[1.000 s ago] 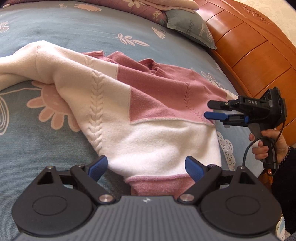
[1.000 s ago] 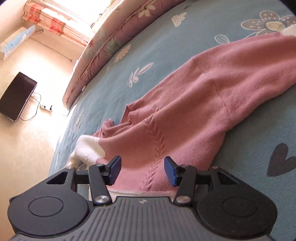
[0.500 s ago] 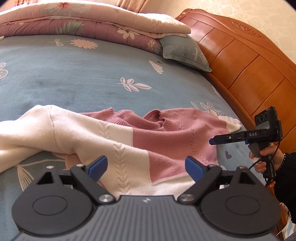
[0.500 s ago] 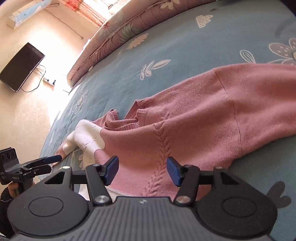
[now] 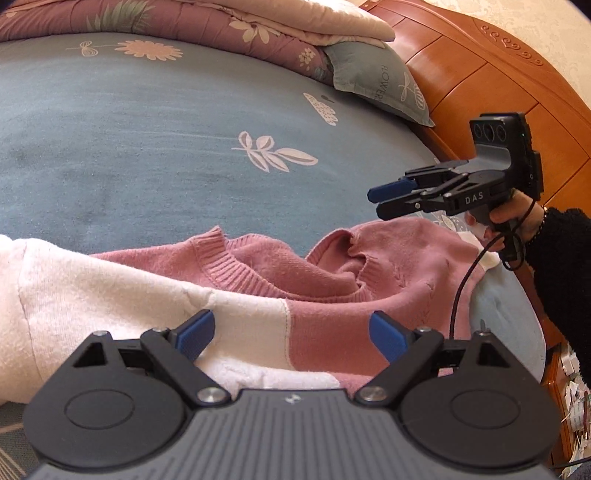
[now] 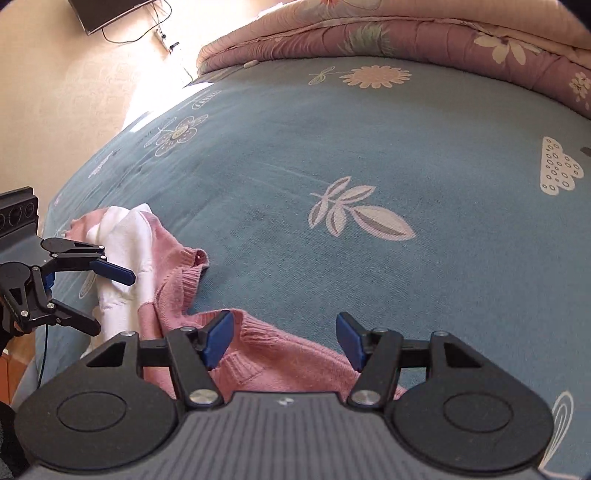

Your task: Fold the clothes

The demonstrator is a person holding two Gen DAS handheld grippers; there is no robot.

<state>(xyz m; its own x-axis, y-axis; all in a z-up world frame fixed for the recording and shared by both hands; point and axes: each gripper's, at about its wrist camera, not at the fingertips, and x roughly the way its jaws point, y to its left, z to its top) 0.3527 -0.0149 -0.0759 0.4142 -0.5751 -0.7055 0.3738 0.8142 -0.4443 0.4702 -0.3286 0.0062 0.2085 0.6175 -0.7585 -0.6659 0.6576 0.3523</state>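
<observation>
1. Both grippers are seen empty above the sweater (image 5: pixel 332 310). On the left gripper (image 5: pixel 291 334) the jaws are spread wide, with cream-and-pink knit lying below them and no pad pressed on it.
2. On the right gripper (image 6: pixel 282 338) the jaws are opening; only the pink ribbed edge of the sweater is seen beneath the gap, and nothing is pinched.
3. From the left wrist view, the right gripper (image 5: pixel 380 201) is carried by a hand (image 5: pixel 513 218) in a dark sleeve (image 5: pixel 561 251), just above the far pink shoulder of the sweater, clear of the cloth.
4. From the right wrist view, the left gripper (image 6: pixel 107 299) is seen spread wide, beside the cream part of the sweater.
5. The sweater is laid crumpled on the blue bedsheet (image 5: pixel 147 147), its neckline bunched and turned towards the middle of the bed; beyond the sweater a folded quilt (image 5: pixel 184 22) and a pillow (image 5: pixel 376 81) are set against the wooden headboard (image 5: pixel 498 81).
6. The step in hand is judged to be a repositioning between grasps, with the garment not yet flattened.
7. Next, fresh grip points near the shoulders or hem would likely be needed, so that the sweater can be pulled out flat before any fold is made.
</observation>
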